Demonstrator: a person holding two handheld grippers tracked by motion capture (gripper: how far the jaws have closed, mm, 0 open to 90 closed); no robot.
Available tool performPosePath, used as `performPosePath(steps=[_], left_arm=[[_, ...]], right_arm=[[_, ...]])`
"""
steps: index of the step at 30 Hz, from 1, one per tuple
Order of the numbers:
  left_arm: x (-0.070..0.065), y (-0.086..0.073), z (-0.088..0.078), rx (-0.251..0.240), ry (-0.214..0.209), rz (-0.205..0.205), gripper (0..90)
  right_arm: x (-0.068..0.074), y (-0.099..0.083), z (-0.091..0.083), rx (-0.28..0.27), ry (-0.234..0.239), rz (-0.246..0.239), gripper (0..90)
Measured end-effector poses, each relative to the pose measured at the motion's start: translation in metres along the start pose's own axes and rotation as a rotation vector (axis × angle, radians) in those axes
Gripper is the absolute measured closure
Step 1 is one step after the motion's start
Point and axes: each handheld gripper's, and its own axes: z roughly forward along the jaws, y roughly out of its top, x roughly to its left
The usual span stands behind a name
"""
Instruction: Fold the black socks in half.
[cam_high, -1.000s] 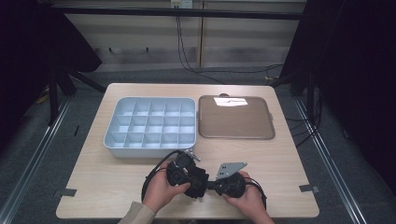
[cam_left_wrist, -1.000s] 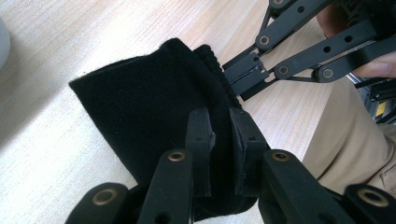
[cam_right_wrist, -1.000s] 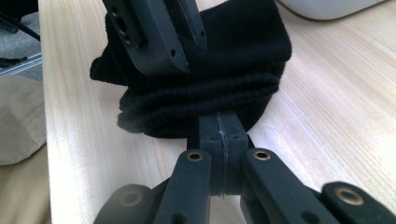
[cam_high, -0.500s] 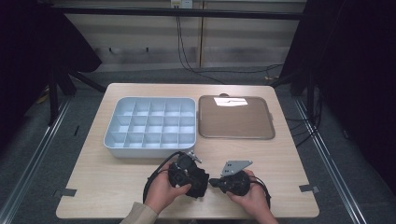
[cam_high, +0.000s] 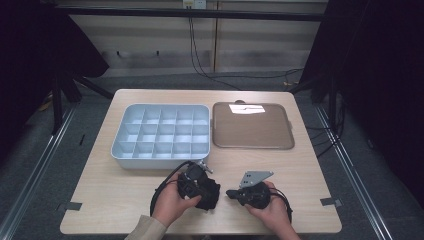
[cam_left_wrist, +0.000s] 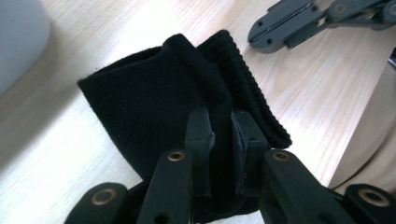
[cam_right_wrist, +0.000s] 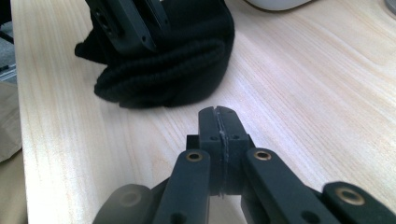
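Note:
A black knitted sock (cam_high: 208, 194) (cam_left_wrist: 159, 98) (cam_right_wrist: 177, 65) lies bunched on the wooden table (cam_high: 125, 185) near its front edge. My left gripper (cam_high: 200, 192) (cam_left_wrist: 220, 126) is shut on a fold of that sock, the fabric pinched between its jaws. Just to the sock's right, my right gripper (cam_high: 231, 193) (cam_right_wrist: 218, 114) is shut with nothing in it, its jaws pressed together and pointing at the sock a short way off. The right gripper's tip also shows in the left gripper view beyond the sock's ribbed cuff (cam_left_wrist: 254, 88).
A light blue divided tray (cam_high: 161, 132) with several compartments stands behind the hands. To its right lies a flat brown tray (cam_high: 252, 126). Bare tabletop lies left and right of the hands.
My right gripper has drawn back to the right, away from the sock, and the two grippers are now apart. The left gripper keeps hold of the sock.

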Motion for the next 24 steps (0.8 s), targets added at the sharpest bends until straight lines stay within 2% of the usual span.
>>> performPosePath(steps=[3, 11, 15, 24], left_arm=[[0.0026, -0.0018, -0.0016, 0.001, -0.003, -0.017, 78.9], [0.0032, -0.0024, -0.0030, -0.014, -0.020, -0.025, 78.0], [0.0032, -0.0023, -0.0036, -0.017, -0.029, -0.033, 73.6], [0.0016, -0.0007, -0.0101, -0.032, -0.039, -0.036, 70.7]], right_arm=[[0.0000, -0.0004, 0.0005, -0.001, 0.001, 0.003, 89.8], [-0.0005, -0.0012, 0.0022, 0.002, -0.003, 0.011, 88.1], [-0.0013, -0.0026, 0.0037, 0.010, -0.005, 0.007, 87.3], [-0.0006, -0.0023, 0.0045, 0.009, -0.004, 0.001, 87.4]])
